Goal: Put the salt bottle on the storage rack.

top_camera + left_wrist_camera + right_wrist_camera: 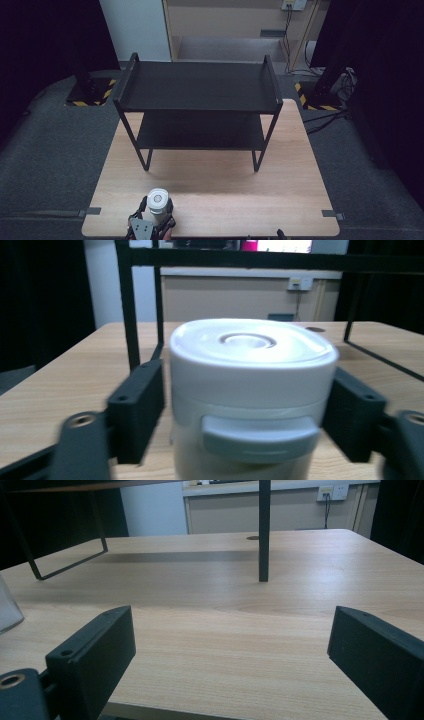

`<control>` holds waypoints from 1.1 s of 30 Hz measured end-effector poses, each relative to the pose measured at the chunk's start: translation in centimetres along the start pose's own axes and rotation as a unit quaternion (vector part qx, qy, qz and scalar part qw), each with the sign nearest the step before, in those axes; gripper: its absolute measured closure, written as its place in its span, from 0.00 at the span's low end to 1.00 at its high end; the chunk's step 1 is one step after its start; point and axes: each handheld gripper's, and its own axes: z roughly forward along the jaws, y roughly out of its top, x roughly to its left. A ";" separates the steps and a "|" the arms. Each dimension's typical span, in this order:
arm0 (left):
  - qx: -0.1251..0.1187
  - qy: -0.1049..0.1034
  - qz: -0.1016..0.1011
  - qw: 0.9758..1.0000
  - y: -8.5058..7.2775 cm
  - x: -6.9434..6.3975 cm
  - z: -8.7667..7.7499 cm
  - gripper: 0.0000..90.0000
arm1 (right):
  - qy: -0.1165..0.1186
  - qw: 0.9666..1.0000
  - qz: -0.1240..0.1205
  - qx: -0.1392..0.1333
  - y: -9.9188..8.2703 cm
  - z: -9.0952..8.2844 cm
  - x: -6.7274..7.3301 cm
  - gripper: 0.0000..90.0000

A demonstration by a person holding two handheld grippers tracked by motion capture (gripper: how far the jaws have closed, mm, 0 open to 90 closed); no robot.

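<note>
At desk's (225,200) near edge, left tool (247,405) pinching white lidded canister (252,390), upright on the wood. Right tool (230,655) spread, empty. Black shelf rack (200,85) bare; placing likely not yet begun.

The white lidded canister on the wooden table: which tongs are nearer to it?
Left. The left tongs flank the white lidded canister, jaws at its sides; the right tongs hang open over bare wood, well aside.

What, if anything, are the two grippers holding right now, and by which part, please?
The left gripper grips the white canister by its sides, just under the lid. The right gripper is open over the table, holding nothing.
</note>
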 end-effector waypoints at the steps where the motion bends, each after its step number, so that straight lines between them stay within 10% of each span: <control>1: 0.000 0.000 0.001 1.000 0.0 0.0 0.0 0.33 | 0.000 1.000 0.000 0.000 0.0 0.0 0.0 0.06; 16: 0.012 -0.015 0.005 1.000 2.6 1.1 -0.1 0.34 | 0.003 1.000 -0.004 0.002 0.2 -0.1 0.2 0.06; 33: -0.033 -0.038 -0.003 0.999 12.4 1.5 0.7 0.34 | -0.007 1.000 -0.005 -0.017 1.1 -0.4 0.1 0.06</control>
